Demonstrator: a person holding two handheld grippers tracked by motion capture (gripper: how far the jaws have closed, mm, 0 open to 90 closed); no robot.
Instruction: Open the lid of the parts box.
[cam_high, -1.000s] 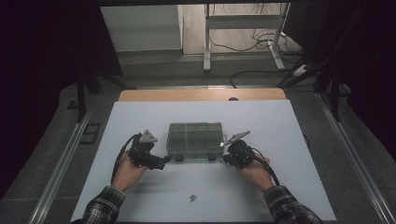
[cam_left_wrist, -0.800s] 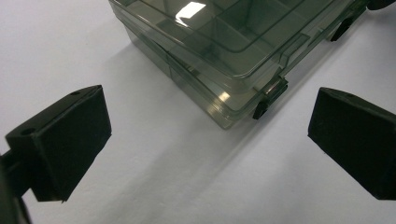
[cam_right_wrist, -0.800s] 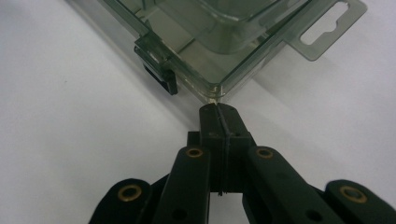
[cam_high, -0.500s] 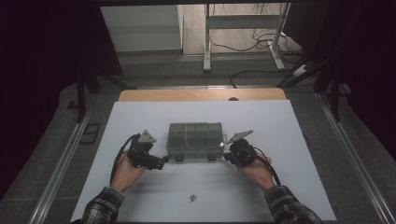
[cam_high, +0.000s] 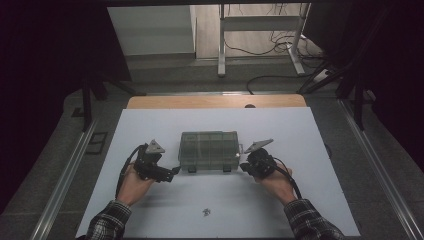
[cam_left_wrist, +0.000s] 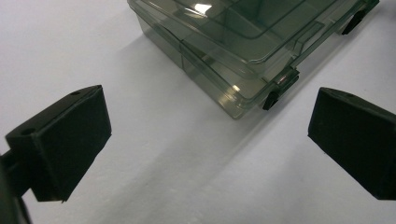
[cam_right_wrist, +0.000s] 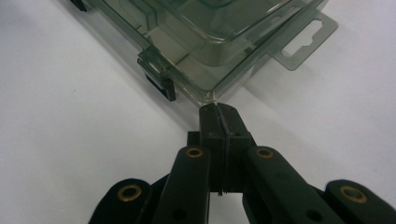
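Observation:
A clear smoky-green plastic compartment box (cam_high: 208, 150) with its lid down and dark latches lies on the white table (cam_high: 300, 130). My left gripper (cam_high: 172, 174) is at its near-left corner, jaws wide open; in the left gripper view the box corner (cam_left_wrist: 243, 100) and a latch (cam_left_wrist: 271, 99) lie ahead of the gap, nothing between the pads. My right gripper (cam_high: 243, 167) is at the near-right corner, shut. In the right gripper view its closed tips (cam_right_wrist: 218, 114) meet right at the box corner (cam_right_wrist: 208, 95), beside a latch (cam_right_wrist: 161, 84) and the hang tab (cam_right_wrist: 306, 39).
A small dark scrap (cam_high: 205, 212) lies on the table near the front edge between the person's forearms. A wooden strip (cam_high: 215, 101) borders the table's far edge. Beyond it are a metal frame (cam_high: 260, 40) and cables on the floor.

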